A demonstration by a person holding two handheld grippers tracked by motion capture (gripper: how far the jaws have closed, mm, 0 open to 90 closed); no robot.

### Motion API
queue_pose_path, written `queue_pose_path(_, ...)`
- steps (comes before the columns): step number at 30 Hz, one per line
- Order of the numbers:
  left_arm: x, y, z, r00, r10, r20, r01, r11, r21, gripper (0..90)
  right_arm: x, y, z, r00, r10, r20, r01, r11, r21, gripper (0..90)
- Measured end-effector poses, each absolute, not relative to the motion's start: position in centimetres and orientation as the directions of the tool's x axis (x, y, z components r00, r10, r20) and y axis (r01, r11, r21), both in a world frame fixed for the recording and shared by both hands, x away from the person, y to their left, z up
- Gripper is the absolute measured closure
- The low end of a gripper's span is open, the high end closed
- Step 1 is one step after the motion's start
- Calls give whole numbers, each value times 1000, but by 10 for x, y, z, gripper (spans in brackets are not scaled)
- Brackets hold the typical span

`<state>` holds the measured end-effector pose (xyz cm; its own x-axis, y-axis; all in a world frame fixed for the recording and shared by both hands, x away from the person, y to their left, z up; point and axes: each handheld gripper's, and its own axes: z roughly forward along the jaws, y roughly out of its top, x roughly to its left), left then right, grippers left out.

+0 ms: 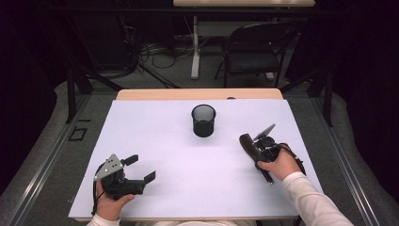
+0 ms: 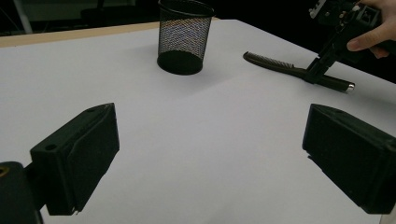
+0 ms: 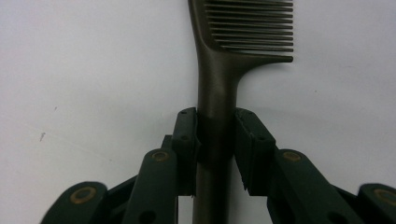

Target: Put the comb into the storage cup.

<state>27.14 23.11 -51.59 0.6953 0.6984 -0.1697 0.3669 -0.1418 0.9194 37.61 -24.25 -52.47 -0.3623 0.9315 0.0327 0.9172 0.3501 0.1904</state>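
The right hand-held gripper (image 3: 216, 154) is clamped on the handle of a dark comb (image 3: 219, 88), its jaws pressed against both sides just below the teeth; the comb lies flat on the white counter (image 1: 155, 141) near the right edge, so the grasp looks made but the lift has not begun; the left hand-held gripper (image 1: 141, 169) rests near the front left corner with its jaws spread wide and nothing between them; a black mesh cup (image 1: 203, 120) stands upright toward the far middle of the counter, well apart from both, and appears empty; judging by this, carrying the comb to the cup and dropping it in remains.
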Motion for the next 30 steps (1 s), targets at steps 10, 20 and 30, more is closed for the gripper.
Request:
queue_pose_path(10, 272, 231, -516, 694, 700, -168, 366, -142, 920, 40, 376, -242, -524, -354, 935, 29, 921, 343, 184, 725)
queue_pose_path(20, 272, 231, -516, 695, 698, -171, 364, -137, 921, 40, 377, -243, -525, -354, 935, 34, 921, 342, 189, 727)
queue_pose_path(30, 272, 232, -517, 694, 699, -172, 364, -135, 921, 41, 375, -245, -520, -340, 939, 55, 926, 324, 191, 729)
